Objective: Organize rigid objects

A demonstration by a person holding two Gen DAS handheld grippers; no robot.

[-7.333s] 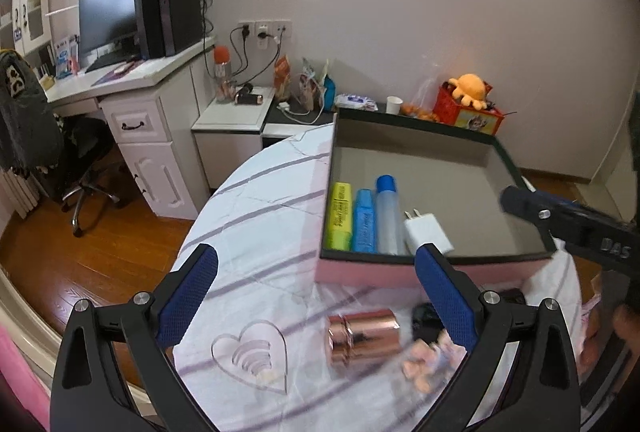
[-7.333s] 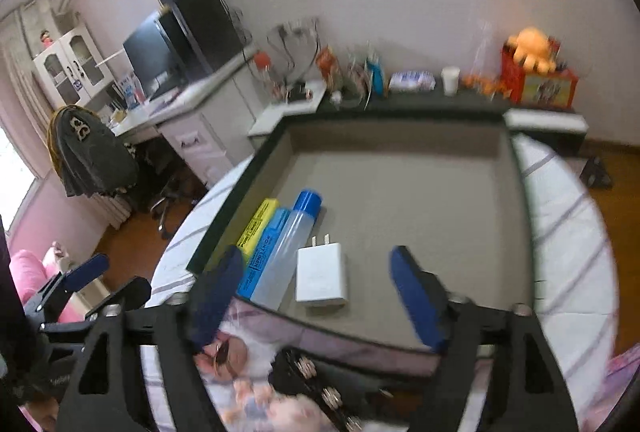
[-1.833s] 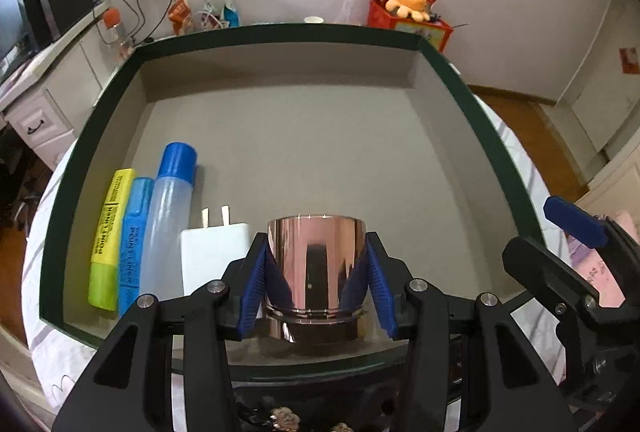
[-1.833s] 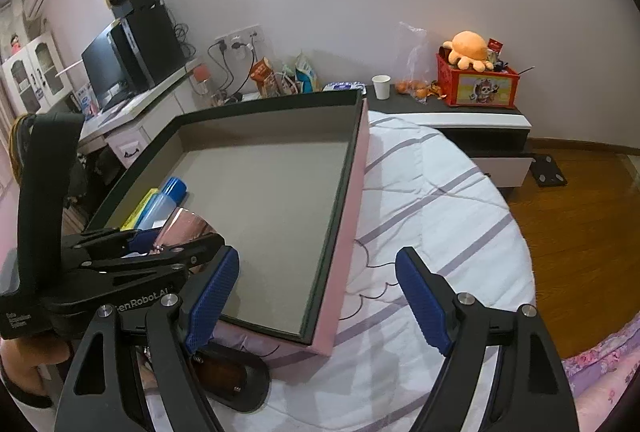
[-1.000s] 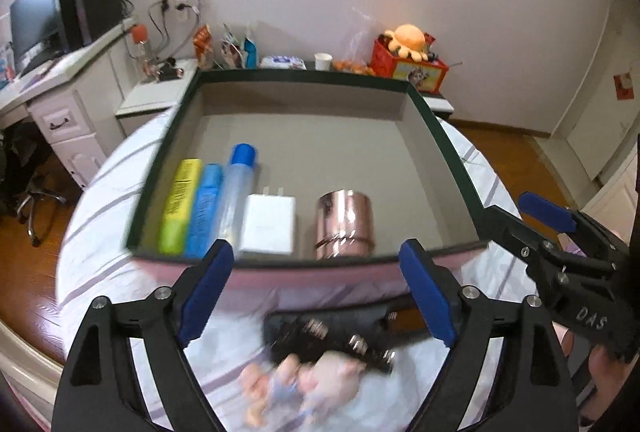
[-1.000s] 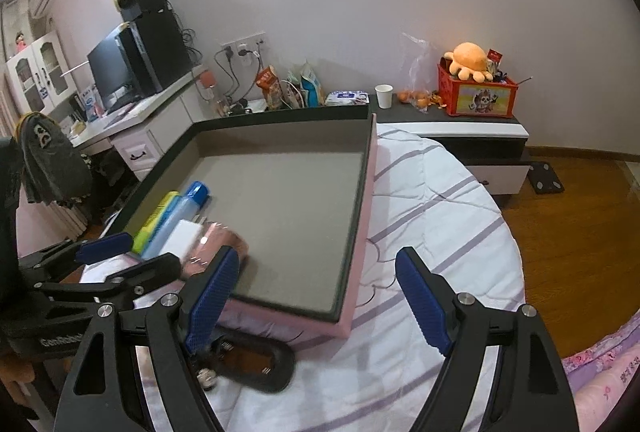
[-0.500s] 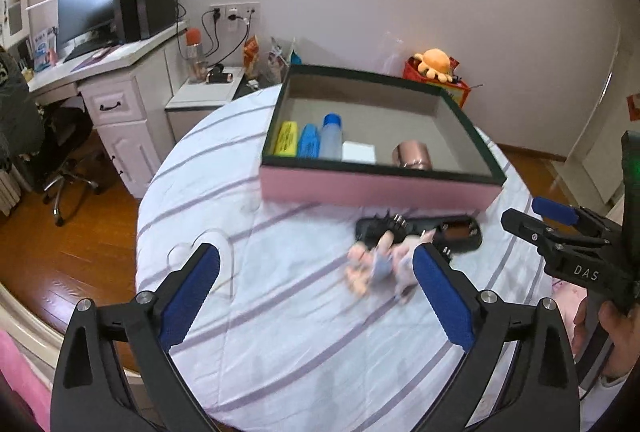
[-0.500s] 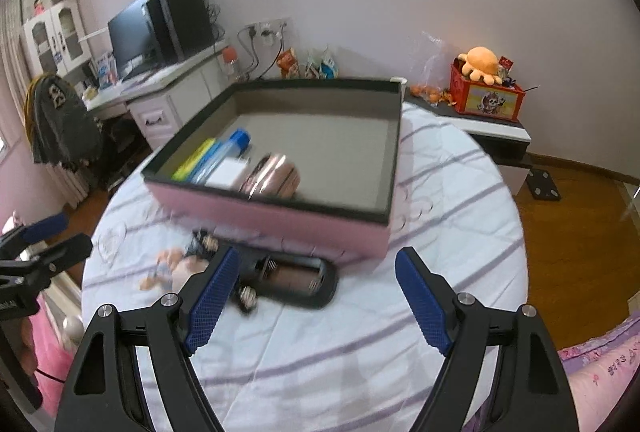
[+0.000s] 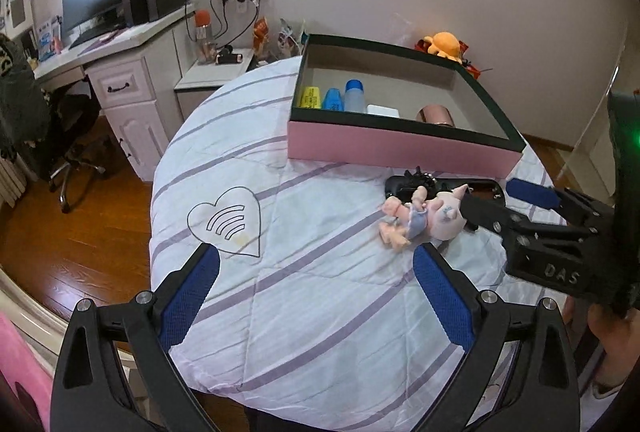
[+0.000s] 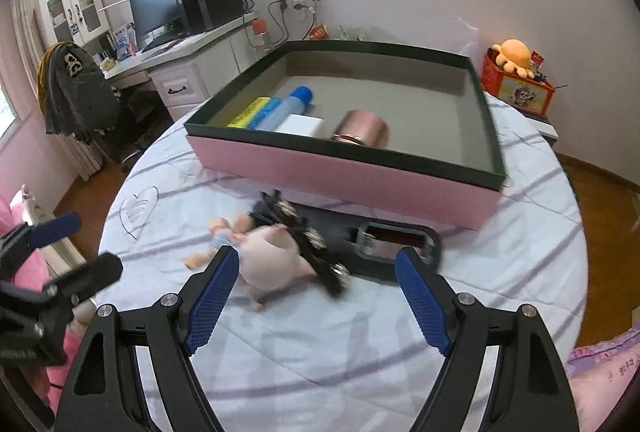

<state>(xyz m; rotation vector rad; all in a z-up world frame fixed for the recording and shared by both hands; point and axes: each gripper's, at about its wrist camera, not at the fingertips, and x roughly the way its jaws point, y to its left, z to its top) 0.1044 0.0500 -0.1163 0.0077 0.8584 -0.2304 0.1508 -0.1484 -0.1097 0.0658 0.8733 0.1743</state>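
**Both grippers spread and empty, five items in box, pig toy and black case outside**

Left wrist view: left gripper [image 9: 316,290] is spread wide, nothing between the blue pads, hanging over the striped counter [image 9: 320,296] near its front edge. Pink box [image 9: 400,148] with a dark green rim sits at the far side of the counter. Inside, along the near wall, left to right: yellow highlighter [image 9: 311,97], blue highlighter [image 9: 333,98], clear bottle with blue cap [image 9: 354,95], white charger [image 9: 383,110], rose-gold cylinder [image 9: 435,114]. The first three lie side by side, touching or nearly so; the cylinder is just beside the charger, can't tell if they touch. In front of the box: pink pig toy [image 9: 424,218] lying on its side on the cloth, and behind it, just beside the box wall, a black case [image 9: 440,186] lying flat. The right gripper [image 9: 508,198] comes in from the right, spread, with its lower finger touching or overlapping the pig's head side. A heart outline [image 9: 228,222] is printed on the cloth, left of centre.

Right wrist view: right gripper [image 10: 316,298] is spread, holding nothing. The pig toy [image 10: 268,258] lies just ahead of the left pad, blurred. The black case [image 10: 384,244] is beyond it with a rectangular window, partly tucked against the pink box [image 10: 340,172]. The same row shows inside the box; the rose-gold cylinder [image 10: 362,130] lies on its side. The left gripper [image 10: 66,246] is visible at far left, spread, well apart from the pig.
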